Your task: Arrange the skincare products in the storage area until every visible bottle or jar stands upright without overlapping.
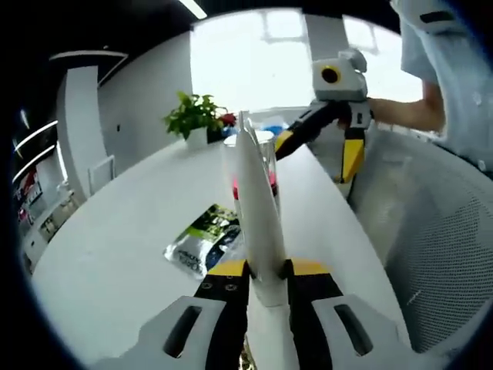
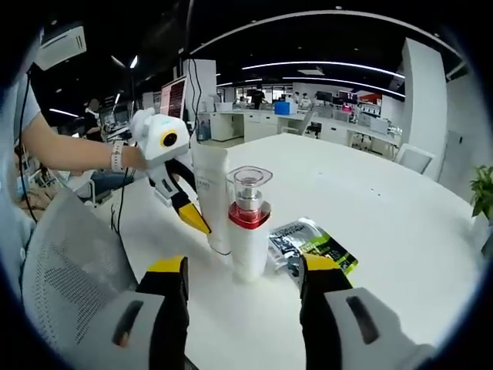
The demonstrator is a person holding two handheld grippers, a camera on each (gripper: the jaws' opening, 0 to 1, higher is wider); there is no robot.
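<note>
A white tube stands upright on the white table, and my left gripper is shut on it. Right behind the tube is a white bottle with a red band and a clear cap. In the right gripper view that bottle stands upright beside the tube, with the left gripper holding the tube from the left. My right gripper is open, its jaws either side of the bottle and short of it. From the left gripper view, the right gripper hangs open beyond the bottle.
A green and black sachet lies flat on the table right of the bottle, sachet. A potted plant stands at the far edge. A mesh chair sits close to the table edge, chair.
</note>
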